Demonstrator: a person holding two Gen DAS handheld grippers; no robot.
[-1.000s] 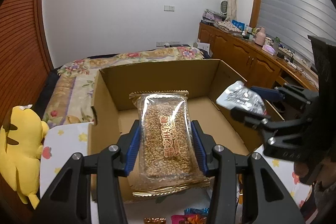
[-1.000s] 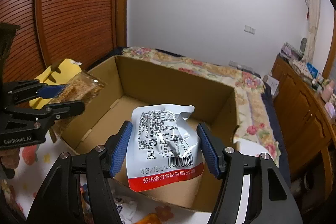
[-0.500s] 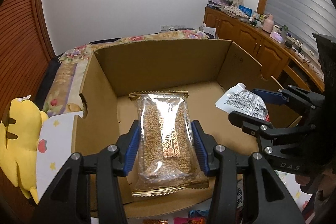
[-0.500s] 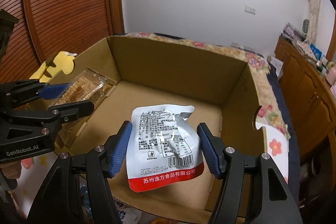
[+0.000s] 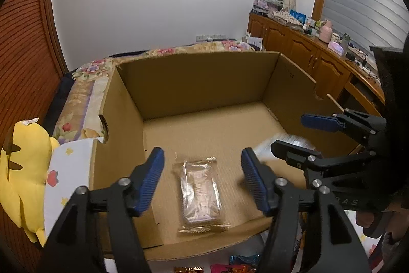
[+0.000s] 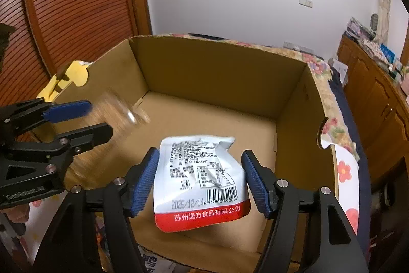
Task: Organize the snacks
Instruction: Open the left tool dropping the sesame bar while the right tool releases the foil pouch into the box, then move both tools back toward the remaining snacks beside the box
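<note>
An open cardboard box (image 5: pixel 199 83) stands in front of both grippers. My left gripper (image 5: pixel 203 177) is open and empty over the box's near left part. A clear packet of seed brittle (image 5: pixel 199 192) lies blurred on the box floor below it. My right gripper (image 6: pixel 200 179) has its jaws spread, and the white-and-red snack pouch (image 6: pixel 202 179) is between them, free of both pads, over the box's near right part. The pouch shows as a blur in the left wrist view (image 5: pixel 283 142).
A yellow plush toy (image 5: pixel 23 168) lies left of the box. Several snack packets (image 5: pixel 235 265) lie on the flowered cloth in front of the box. A floral bed (image 5: pixel 163 53) is behind it. A wooden sideboard (image 5: pixel 306 50) runs along the right.
Both grippers moved lower over the box and opened. The brittle packet left my left gripper and dropped to the box floor. The pouch has come free of my right gripper's pads.
</note>
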